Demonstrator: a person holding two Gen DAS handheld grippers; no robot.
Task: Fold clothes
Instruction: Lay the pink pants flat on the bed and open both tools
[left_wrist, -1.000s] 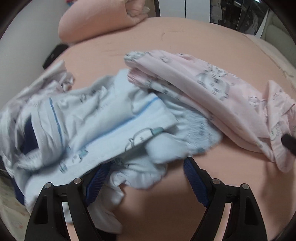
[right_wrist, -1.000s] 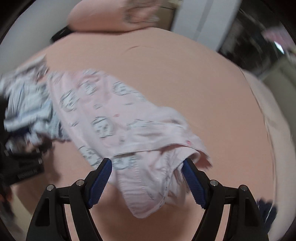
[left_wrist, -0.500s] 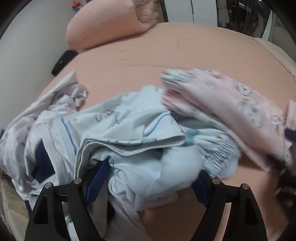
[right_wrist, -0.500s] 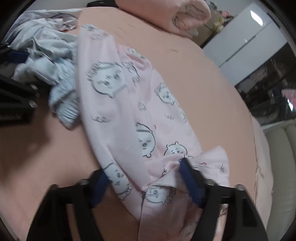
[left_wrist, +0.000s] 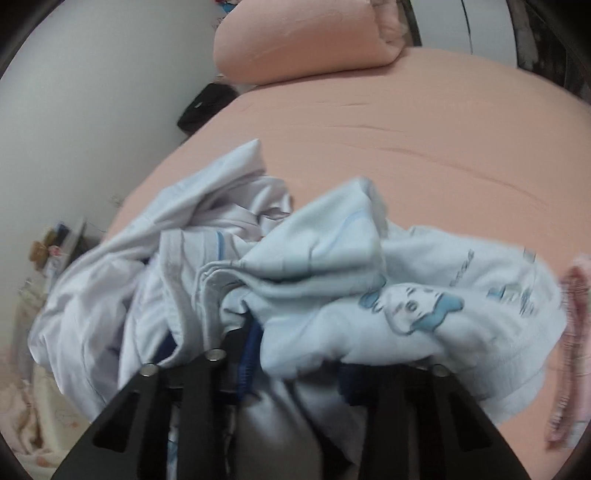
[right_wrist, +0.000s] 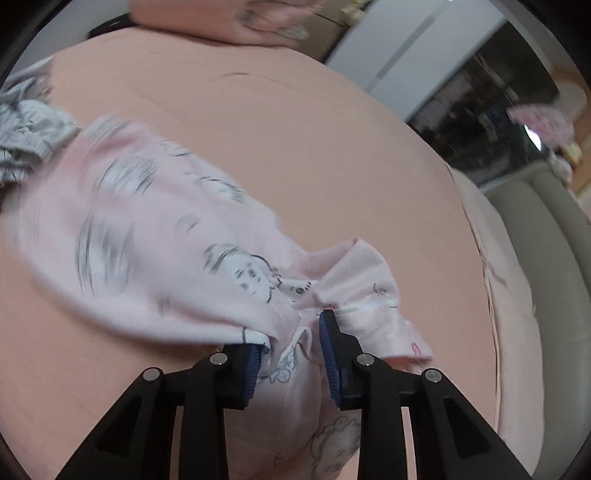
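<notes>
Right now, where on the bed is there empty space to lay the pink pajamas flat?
The bare sheet between the pink pajamas and the rolled blanket is free. The left side is crowded by the pale blue clothes pile.

Crumpled pale-blue garment (left_wrist: 369, 280) beside bunched pink printed garment (right_wrist: 166, 258) (cartoon faces), both on bed.

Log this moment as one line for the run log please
left gripper: in light blue garment | right gripper: shut on pink garment | surface: bed
</notes>
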